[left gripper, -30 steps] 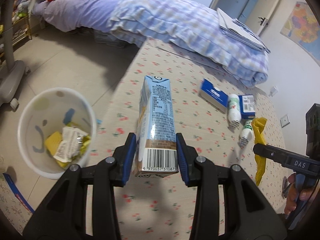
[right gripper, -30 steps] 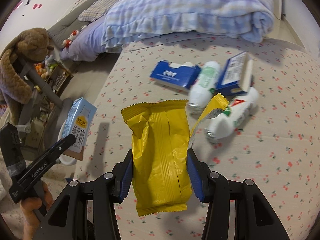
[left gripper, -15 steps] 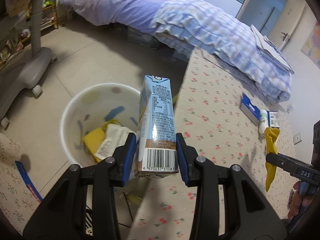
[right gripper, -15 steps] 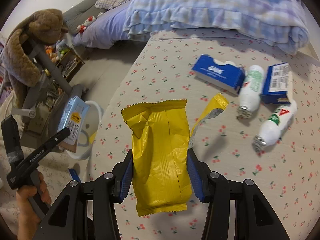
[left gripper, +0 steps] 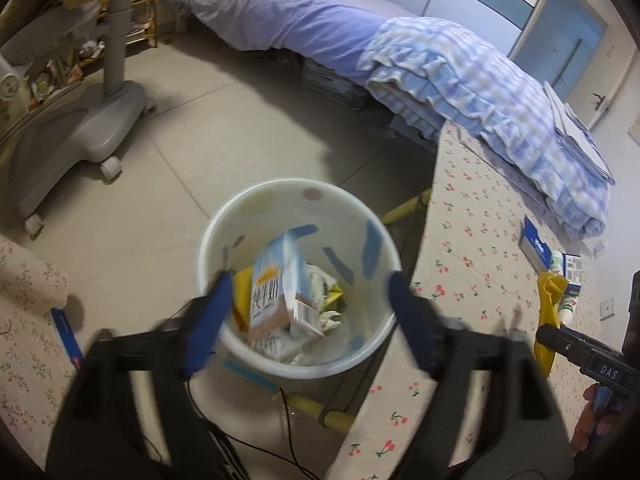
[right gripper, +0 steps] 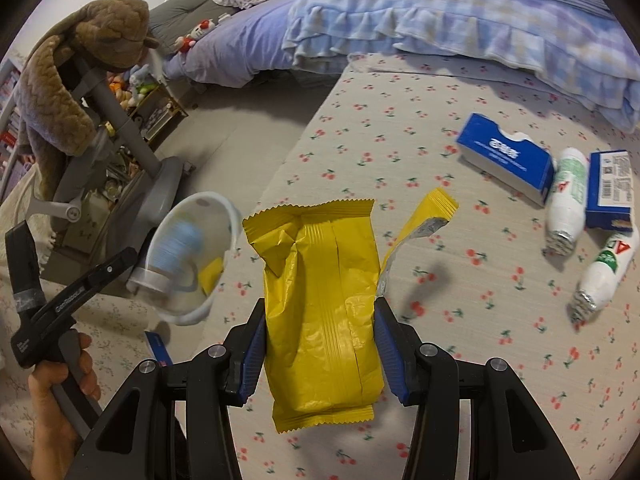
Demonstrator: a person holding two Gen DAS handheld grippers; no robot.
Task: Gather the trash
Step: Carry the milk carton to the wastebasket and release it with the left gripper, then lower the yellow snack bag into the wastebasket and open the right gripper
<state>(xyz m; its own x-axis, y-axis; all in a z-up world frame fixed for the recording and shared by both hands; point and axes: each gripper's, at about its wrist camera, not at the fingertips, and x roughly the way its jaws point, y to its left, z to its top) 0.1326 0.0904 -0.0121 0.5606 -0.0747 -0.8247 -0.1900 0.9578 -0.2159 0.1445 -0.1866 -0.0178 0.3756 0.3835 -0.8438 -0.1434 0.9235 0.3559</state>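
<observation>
The left gripper [left gripper: 310,310] hangs over the white bin [left gripper: 224,220] on the floor with its jaws spread wide and nothing between them; the pale blue milk carton [left gripper: 276,284] lies tilted inside the bin on top of crumpled paper and a yellow scrap, clear of both blue pads. The right gripper [right gripper: 320,356] is closed on the yellow wrapper [right gripper: 320,300], gripping it across its lower half, and holds it above the cherry-print table [right gripper: 400,140] — not yet over the bin, which sits off the table's edge to that gripper's left. The wrapper looks like thin crinkled foil film, so it should be very light, limp and a bit slick; a pinch across its flat width, as now, seems the sound hold, since an edge grip would likely let it fold and slip. A torn yellow strip [right gripper: 416,236] curls off its side and could snag or flap. On the table remain a blue box [right gripper: 504,160], a smaller blue box [right gripper: 610,188] and two white bottles [right gripper: 566,200] — stiff, rounded, probably empty and apt to roll, so best taken across the body, not the neck
</observation>
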